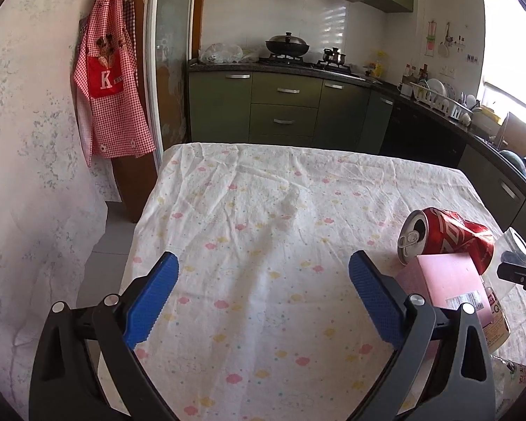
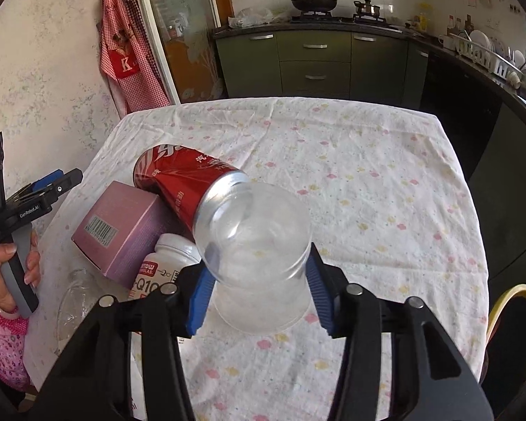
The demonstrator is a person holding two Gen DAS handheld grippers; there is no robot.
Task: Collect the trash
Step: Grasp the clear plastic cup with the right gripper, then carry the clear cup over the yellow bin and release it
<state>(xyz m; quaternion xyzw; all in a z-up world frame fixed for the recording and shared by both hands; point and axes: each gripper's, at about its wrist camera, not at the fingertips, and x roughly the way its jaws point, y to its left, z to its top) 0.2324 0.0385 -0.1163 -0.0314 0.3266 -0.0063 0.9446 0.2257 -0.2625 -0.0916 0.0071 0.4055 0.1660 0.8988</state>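
My right gripper (image 2: 259, 270) is shut on a clear plastic cup (image 2: 259, 231), its blue pads pressing the cup's narrow waist from both sides. The cup's far end lies against a red drink can (image 2: 182, 182) on its side. Beside the can sit a pink box (image 2: 122, 228) and a white supplement bottle (image 2: 168, 263). In the left wrist view my left gripper (image 1: 263, 266) stands open over bare cloth, with the can (image 1: 449, 238) and pink box (image 1: 445, 277) just to its right. A hand holds the left gripper (image 2: 52, 182) at the table's left edge.
The table wears a white cloth with pastel clouds (image 2: 368, 175). A crushed clear bottle (image 2: 77, 298) lies at the near left. A bin with a yellow rim (image 2: 508, 294) stands off the table's right side. Green kitchen cabinets (image 1: 284, 108) run behind and along the right.
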